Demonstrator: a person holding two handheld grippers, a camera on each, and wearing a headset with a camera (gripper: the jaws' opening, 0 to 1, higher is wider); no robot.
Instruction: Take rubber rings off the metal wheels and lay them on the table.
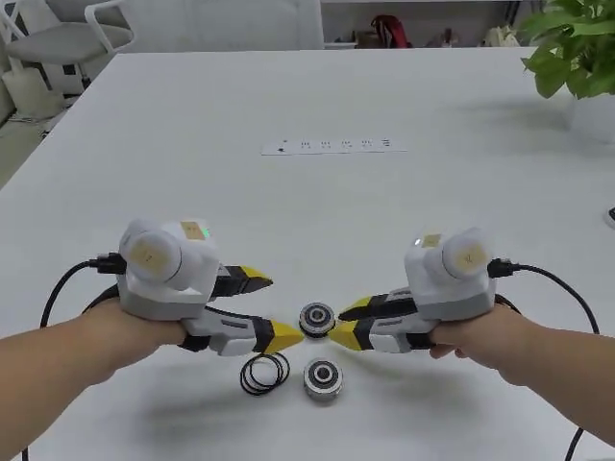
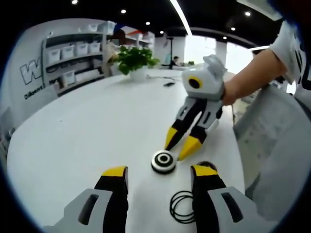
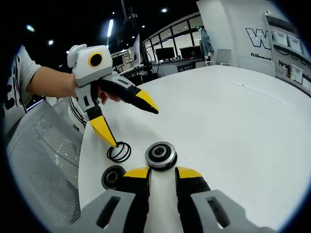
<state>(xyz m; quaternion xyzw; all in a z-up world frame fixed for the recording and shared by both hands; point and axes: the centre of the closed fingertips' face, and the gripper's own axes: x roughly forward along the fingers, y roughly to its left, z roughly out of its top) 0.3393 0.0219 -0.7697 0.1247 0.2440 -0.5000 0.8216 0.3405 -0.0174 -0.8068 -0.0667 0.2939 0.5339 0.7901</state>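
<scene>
left hand-held gripper (image 1: 279, 309) gapes wide, right hand-held gripper (image 1: 339, 323) barely parted, tips right by a metal wheel (image 1: 316, 319) between them on the worktop (image 1: 307, 192). head view adds a second wheel (image 1: 323, 376) nearer the camera, loose rubber rings (image 1: 263, 373) lying beside it.

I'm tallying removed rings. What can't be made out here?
Head view: rings overlap, too small to count.
Left gripper view: rings partly behind left tongs.
Right gripper view: nearer wheel partly behind right tongs.
Head view: too small whether middle wheel wears a ring.
</scene>
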